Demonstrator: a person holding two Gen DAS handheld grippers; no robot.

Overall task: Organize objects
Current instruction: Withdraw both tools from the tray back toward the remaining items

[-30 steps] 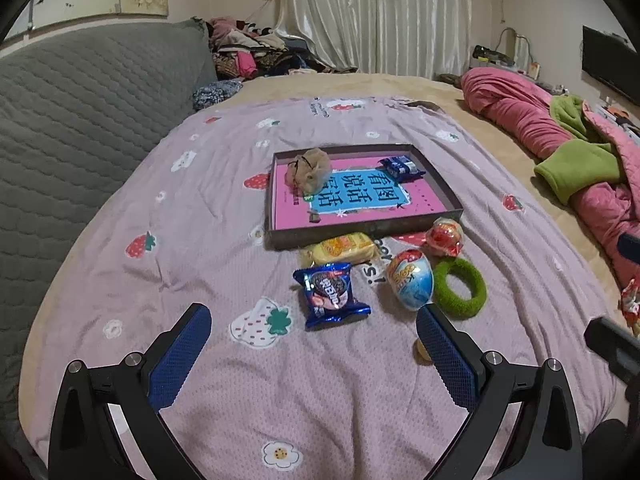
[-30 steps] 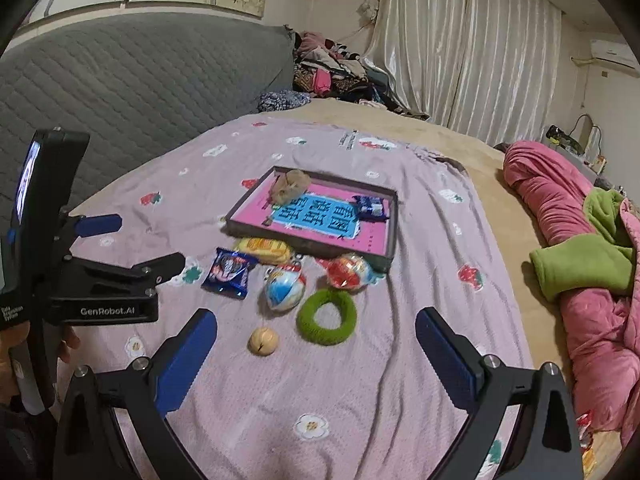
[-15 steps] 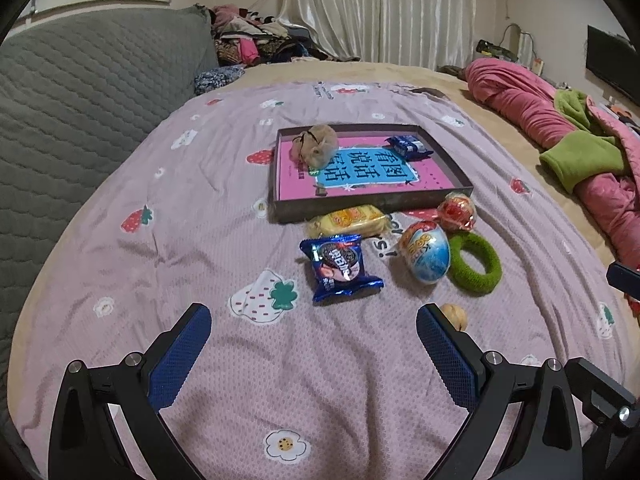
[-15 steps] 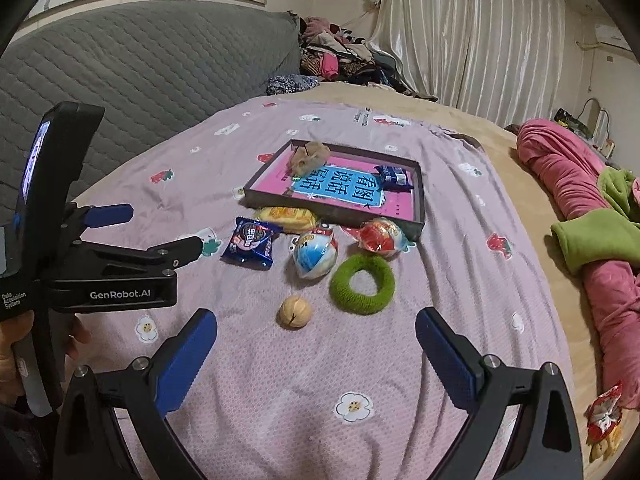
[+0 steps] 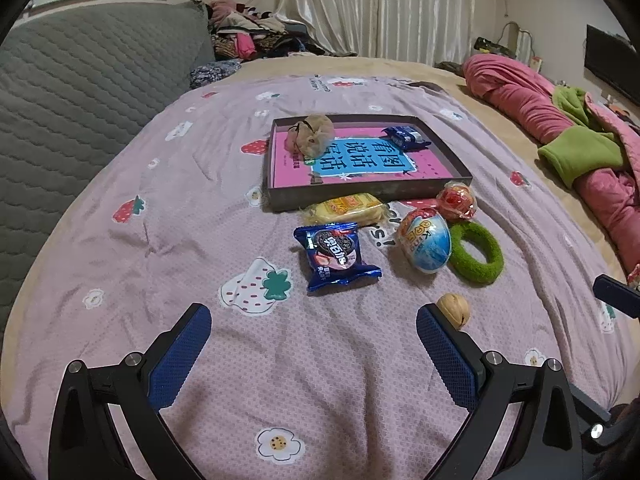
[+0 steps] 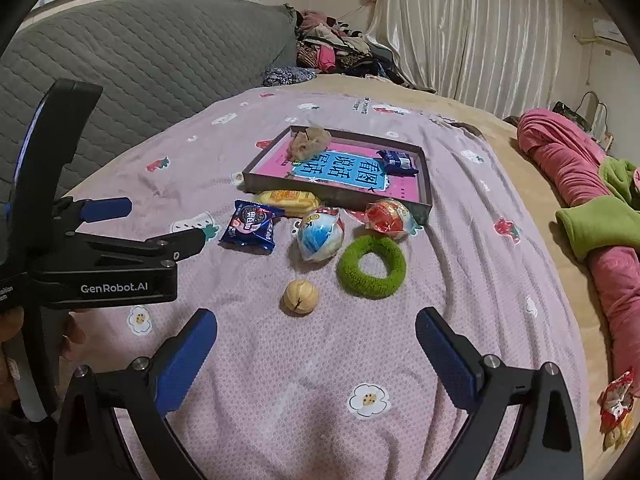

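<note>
Both grippers hovered spread wide and empty: the left gripper (image 5: 314,334) faced bare bedspread (image 5: 160,216), the blue snack packet (image 5: 336,256) at twelve o'clock; the right gripper (image 6: 316,338) had the walnut (image 6: 301,296) at twelve, the tray (image 6: 424,200) beyond.

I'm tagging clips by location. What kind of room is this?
Most likely a bedroom: a bed with a strawberry-print sheet, a padded grey headboard, and long curtains.
</note>
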